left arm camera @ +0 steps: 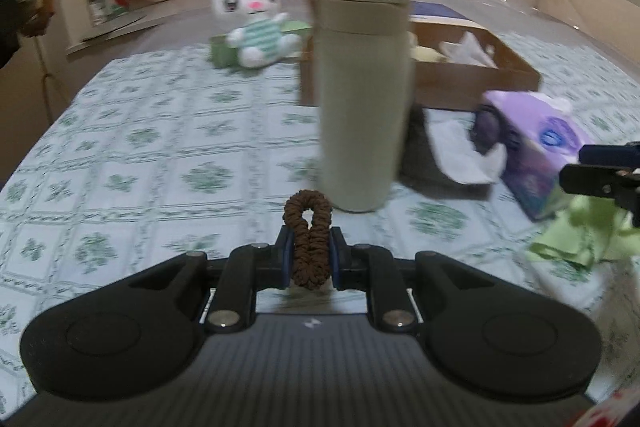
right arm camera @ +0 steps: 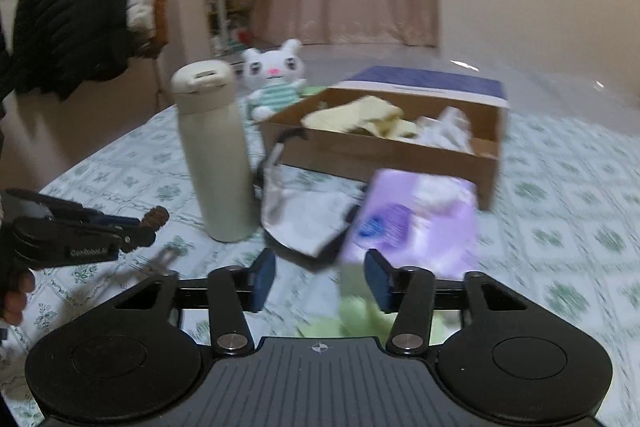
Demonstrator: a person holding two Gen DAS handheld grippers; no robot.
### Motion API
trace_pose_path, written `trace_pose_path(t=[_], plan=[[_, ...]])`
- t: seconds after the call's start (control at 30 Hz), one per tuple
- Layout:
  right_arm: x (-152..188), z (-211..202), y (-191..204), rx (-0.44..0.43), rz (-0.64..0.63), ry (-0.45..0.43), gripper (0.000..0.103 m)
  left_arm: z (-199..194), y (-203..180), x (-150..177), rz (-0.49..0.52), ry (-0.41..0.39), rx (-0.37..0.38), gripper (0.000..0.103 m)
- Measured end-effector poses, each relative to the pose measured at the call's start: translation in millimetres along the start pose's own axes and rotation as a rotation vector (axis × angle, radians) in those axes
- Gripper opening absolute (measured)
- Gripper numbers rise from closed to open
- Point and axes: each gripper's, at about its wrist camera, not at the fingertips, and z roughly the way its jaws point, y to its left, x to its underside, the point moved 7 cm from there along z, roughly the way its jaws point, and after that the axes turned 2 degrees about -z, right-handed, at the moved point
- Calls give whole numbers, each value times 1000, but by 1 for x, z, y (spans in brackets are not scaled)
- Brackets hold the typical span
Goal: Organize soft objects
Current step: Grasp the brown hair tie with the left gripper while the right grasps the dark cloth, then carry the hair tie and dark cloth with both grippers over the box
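Pinching a brown scrunchie [left arm camera: 307,239] between its two pads, the left gripper [left arm camera: 308,255] is clamped on the loop, which sticks up past the fingertips above the green-patterned tablecloth [left arm camera: 140,155]. Ahead of that tool and to its left, well back, a white plush cat [left arm camera: 256,23] in a striped top sits upright. Just ahead and slightly right stands a cream insulated bottle [left arm camera: 360,95], upright, lid on. Beyond it lies an open cardboard box [right arm camera: 400,155] holding pale yellow cloth [right arm camera: 360,117] and white crumpled material. In front of the box, right of the bottle, a grey pouch [right arm camera: 296,219] lies flat beside a purple tissue pack [right arm camera: 416,223]. The right gripper [right arm camera: 320,281] has its jaws apart, nothing pressed between the pads; the tissue pack is just ahead of it, and a light green cloth [right arm camera: 360,315] lies under and behind its right finger, whether touching I cannot tell. Jackets [right arm camera: 76,11] hang by the wall at far left.
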Motion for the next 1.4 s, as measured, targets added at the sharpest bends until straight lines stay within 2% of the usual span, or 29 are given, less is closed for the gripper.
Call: trace_pose_path(t=[0.2,0.43,0.6,0.8,1.1,1.4], plan=[[-12,53,26,-47,-76,27,32,11,28,-2,-36,11,-35,17],[-9,106,36,-43,-111,80,29,19,39,-2,-54,11,-28,17],[-6,125,34,-29,-94,101,23,24,42,-2,-66,11,-21,17],[-11,134,28,-33,-47,100,5,26,45,-3,-67,8,-22,17],[-28,125,17,-43,17,56,3,27,50,-7,-58,4,-24,17],[-59,108,5,-61,43,-8,3,32,73,-37,-1,-21,-67,17]])
